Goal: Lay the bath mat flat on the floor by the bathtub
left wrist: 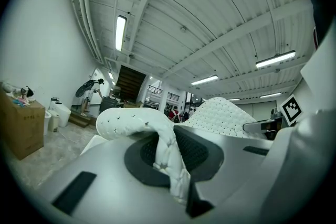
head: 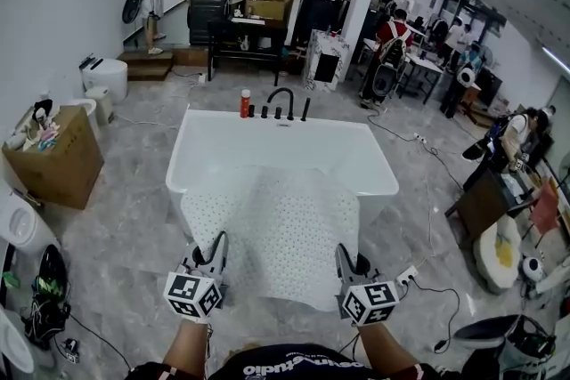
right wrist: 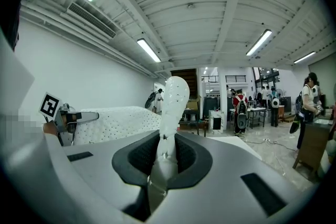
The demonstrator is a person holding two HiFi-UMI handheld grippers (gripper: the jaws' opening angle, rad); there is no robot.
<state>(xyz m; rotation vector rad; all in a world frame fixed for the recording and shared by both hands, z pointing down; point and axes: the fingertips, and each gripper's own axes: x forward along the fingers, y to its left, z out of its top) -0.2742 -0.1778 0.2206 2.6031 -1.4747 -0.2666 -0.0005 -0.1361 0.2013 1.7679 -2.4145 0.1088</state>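
White perforated rubber: bath mat (head: 276,227), one piece, spread to full width and off the floor.

Position: at the centre of the head view, directly in front of the person. Its far part overlaps the near rim of the bathtub (head: 267,142) at 12 o'clock. Whether it rests on that rim or only hangs before it cannot be told.

Hold, left: the left gripper (head: 216,245) is at the mat's 7 o'clock corner. Its fingers are clenched on a folded bunch of the edge, which curls up and over them in the left gripper view.

Hold, right: the right gripper (head: 344,255) is at the mat's 5 o'clock corner. Its fingers are pinched tight on a thin upright fold of the edge.

Surroundings: grey marbled floor (head: 134,236) lies bare between the person and the tub. A black faucet (head: 283,101) and an orange bottle (head: 245,103) stand on the tub's far rim, at 12 and 11 o'clock. A cardboard box (head: 58,165) stands at 9 o'clock, well apart.

Progress, judged: the mat is picked up, opened out and squared to the tub. Left to do: lower it onto the floor just beside the tub's near side, get it lying flat without folded corners, and release both grips.
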